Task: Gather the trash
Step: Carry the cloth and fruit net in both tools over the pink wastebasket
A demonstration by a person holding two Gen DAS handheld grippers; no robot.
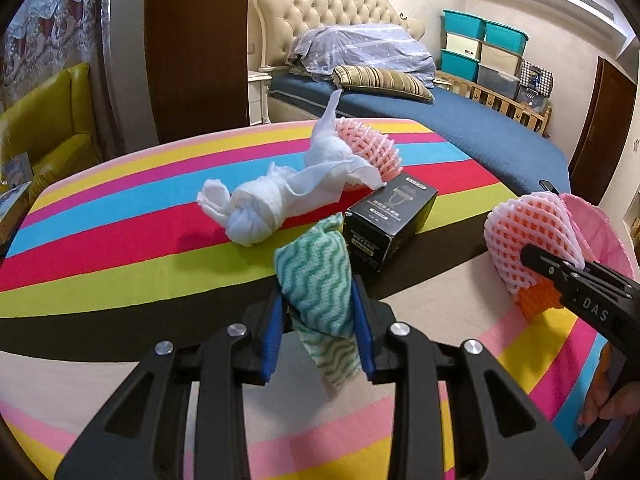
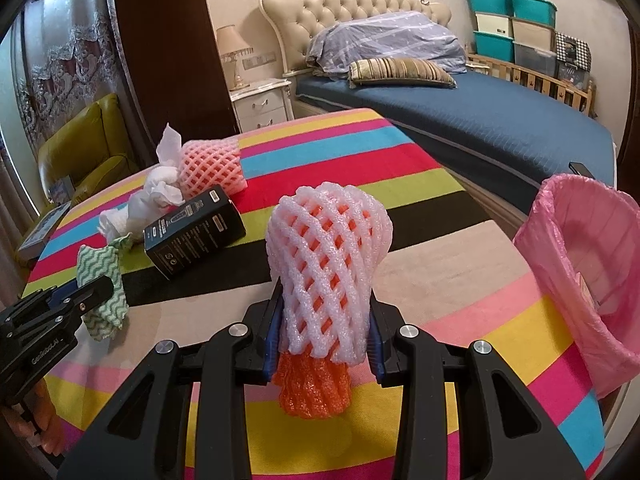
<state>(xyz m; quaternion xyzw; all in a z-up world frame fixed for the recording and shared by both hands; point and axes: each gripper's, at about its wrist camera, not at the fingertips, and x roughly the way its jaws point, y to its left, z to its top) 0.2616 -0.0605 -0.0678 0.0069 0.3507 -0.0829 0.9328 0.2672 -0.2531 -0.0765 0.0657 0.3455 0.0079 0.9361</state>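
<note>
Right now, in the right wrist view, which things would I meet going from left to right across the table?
Green wavy cloth in the left gripper → black box → foam net sleeve in the right gripper → pink-lined trash bin.

Bare striped table (image 2: 460,280) lies open toward the pink bin (image 2: 580,280); black box (image 2: 196,232) crowds the left
</note>
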